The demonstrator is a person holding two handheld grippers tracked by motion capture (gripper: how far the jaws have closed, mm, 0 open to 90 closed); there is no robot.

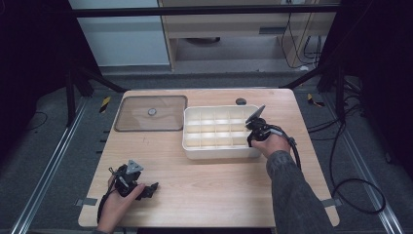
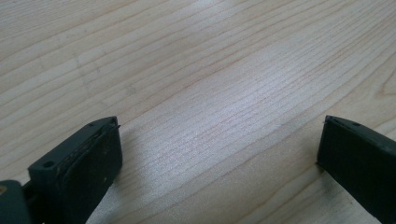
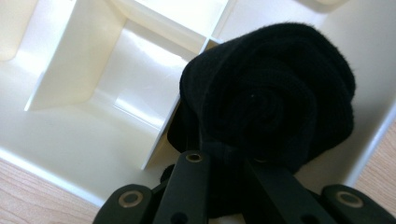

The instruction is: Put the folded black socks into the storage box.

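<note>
A white divided box (image 1: 220,152) stands on the wooden table (image 1: 209,190), right of centre. My right gripper (image 1: 254,130) reaches over the box's right end. In the right gripper view its jaws (image 3: 223,156) are pinched together on a black rolled cloth (image 3: 275,88), which sits in a compartment at the corner of the box (image 3: 88,74). My left gripper (image 1: 146,190) rests low over the table near the front left corner. In the left gripper view, the left gripper (image 2: 219,154) has its jaws wide apart, with bare wood between them.
A clear flat lid (image 1: 151,113) with a round knob lies at the back left of the table, beside the box. A small dark round object (image 1: 241,101) sits behind the box. Bare wood spans the front middle of the table.
</note>
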